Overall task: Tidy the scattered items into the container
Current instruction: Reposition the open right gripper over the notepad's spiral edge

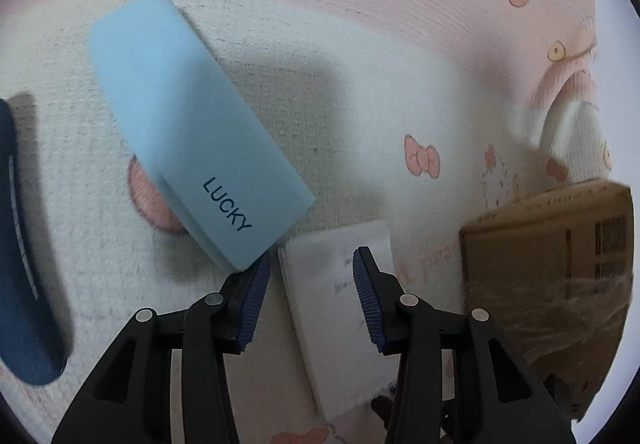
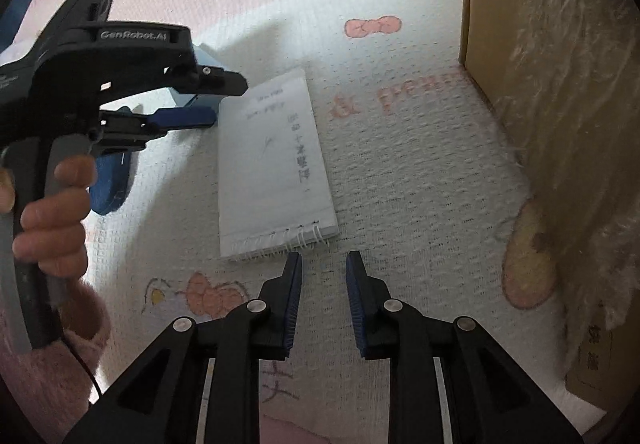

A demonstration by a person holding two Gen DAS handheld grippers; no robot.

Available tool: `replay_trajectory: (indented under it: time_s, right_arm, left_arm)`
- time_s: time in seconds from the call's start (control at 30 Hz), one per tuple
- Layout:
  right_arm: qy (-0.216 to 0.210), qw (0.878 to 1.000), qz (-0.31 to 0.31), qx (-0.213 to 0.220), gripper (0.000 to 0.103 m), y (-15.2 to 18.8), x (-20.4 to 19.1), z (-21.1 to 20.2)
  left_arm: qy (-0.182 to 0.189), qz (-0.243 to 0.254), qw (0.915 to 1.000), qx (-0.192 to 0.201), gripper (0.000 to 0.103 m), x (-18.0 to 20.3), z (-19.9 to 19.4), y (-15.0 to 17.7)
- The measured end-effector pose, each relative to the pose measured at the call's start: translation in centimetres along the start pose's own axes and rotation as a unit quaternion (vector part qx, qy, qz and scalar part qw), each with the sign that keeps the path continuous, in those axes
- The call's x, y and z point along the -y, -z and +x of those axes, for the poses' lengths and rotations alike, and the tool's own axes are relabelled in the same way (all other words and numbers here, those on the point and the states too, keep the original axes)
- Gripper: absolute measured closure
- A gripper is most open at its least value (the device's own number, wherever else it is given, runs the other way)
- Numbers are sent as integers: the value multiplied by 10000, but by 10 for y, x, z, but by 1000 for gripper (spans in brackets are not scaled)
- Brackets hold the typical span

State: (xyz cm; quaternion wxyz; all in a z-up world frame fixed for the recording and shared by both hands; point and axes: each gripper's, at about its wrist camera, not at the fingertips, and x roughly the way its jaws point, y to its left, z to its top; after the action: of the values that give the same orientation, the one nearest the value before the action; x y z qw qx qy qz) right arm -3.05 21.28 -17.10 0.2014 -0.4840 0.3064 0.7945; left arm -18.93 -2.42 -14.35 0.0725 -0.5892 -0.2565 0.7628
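A case (image 1: 188, 132) lay flat on the blanket (image 1: 360, 92), slanting away to the left in the left wrist view. A notepad (image 1: 340, 316) lay just to its right, apart from it, with the left gripper (image 1: 312, 276) above the gap between them. Right of the notepad stood a cardboard box (image 1: 548, 276) on the blanket. A pouch (image 1: 20, 264) lay far left of the case (only partly in view). The right gripper (image 2: 323, 264) hung just before the notepad's spiral edge (image 2: 296, 240), box to its right.
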Motion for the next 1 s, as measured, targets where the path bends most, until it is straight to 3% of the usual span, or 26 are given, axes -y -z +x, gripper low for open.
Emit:
replay_trajectory:
  time_s: [0.3,0.53,0.83,0.93,1.0]
  right_arm:
    - [64,9999,-80,12,83,-16,0,6]
    - [632,9945,-800,221,83,-23,-18,9]
    - [850,9947,-383,437,83,-33,-1,-1]
    - [1183,9915,-305,444,83,-31,0,-8]
    - [1282,9907,-279,370,83,-31,-1,-8]
  left_arm:
    - [-166,457,9988,19,56,10,10,-12]
    - [171,832,9957,-369,56,15,11,16]
    - [421,660,9961,-404,57,23,12,42]
    - [686,700,9933,-618,57,31,18,50]
    - [667,827,9923,-633,57,38,21,55]
